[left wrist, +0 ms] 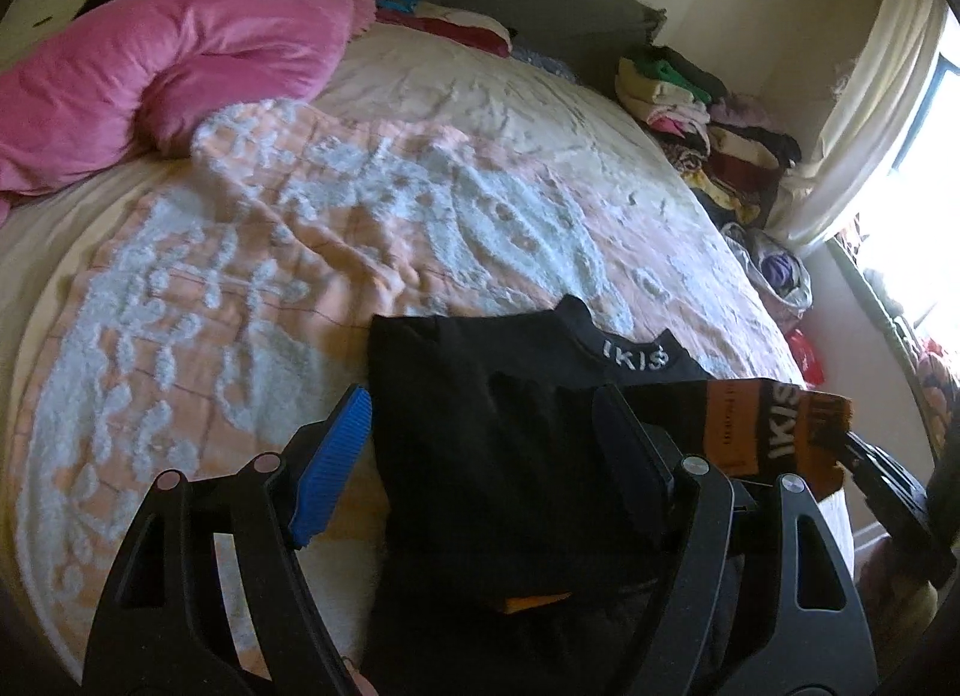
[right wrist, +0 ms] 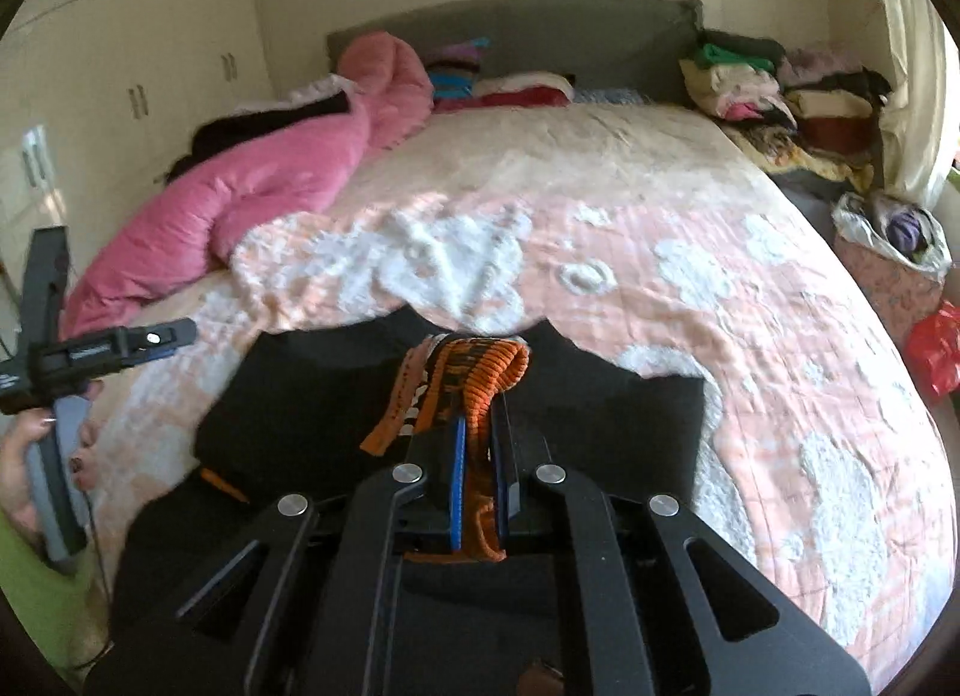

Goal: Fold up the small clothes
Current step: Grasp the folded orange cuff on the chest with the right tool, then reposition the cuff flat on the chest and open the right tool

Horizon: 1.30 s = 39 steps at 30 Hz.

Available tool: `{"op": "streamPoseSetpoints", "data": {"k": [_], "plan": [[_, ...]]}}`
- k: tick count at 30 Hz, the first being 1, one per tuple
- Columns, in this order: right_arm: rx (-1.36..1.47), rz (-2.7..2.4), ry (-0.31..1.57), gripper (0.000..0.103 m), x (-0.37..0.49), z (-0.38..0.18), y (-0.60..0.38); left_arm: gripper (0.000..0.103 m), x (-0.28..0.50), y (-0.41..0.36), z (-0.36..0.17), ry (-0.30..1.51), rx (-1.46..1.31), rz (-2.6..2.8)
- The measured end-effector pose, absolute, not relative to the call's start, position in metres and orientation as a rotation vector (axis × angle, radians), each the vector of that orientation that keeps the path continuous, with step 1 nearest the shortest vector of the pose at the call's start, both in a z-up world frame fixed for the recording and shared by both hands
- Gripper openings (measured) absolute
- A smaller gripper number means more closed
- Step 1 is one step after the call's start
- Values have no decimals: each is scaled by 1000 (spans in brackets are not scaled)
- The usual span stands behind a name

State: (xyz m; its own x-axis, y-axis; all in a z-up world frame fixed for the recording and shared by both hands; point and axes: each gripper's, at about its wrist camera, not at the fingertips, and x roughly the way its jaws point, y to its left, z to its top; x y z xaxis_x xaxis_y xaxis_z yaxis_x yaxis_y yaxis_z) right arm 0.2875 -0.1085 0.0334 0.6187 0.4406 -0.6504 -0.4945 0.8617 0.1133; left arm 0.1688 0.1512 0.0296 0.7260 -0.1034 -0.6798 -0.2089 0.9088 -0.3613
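Right tool clamped tight on the orange ribbed band of the limp, light black garment; left tool wide open, straddling the cloth; pinch hems, not mid-panel

A: What stays hidden?
B: The black garment runs off the bottom edge, partly behind the gripper frame.
A: And the lettering?
B: Small print on its orange cuff is unreadable.

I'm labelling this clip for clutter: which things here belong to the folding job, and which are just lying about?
In the job:
- black garment, spread on the bed
- its orange striped band, pinched in the right gripper
- left gripper, open over the garment

Lying about:
- pink duvet
- clothes piles by the headboard
- red bag
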Motion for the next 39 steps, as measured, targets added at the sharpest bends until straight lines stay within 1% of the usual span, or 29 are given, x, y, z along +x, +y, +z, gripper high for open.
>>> {"op": "streamPoseSetpoints", "data": {"k": [10, 21, 25, 27, 28, 32, 33, 34, 37, 39], "plan": [[-50, 471, 789, 7, 290, 2, -120, 68, 187, 116, 14, 820, -371, -11], [-48, 419, 803, 8, 288, -6, -122, 68, 196, 94, 5, 867, -319, -49], [-44, 391, 791, 14, 287, -4, -124, 68, 193, 87, 5, 865, -315, -63], [-33, 384, 786, 22, 287, -3, -126, 68, 192, 85, 6, 863, -309, -69], [-25, 380, 784, 29, 286, -2, -128, 68, 191, 84, 6, 863, -308, -73], [-16, 388, 782, 32, 283, -1, -128, 68, 192, 80, 5, 872, -301, -91], [-16, 395, 786, 33, 282, -2, -127, 64, 191, 79, 4, 873, -298, -93], [-18, 403, 790, 33, 280, -3, -125, 58, 191, 78, 3, 880, -294, -99], [-29, 437, 808, 35, 277, -7, -117, 52, 190, 76, -3, 904, -285, -112], [-38, 454, 816, 36, 274, -9, -111, 40, 189, 74, -8, 927, -274, -115]]}}
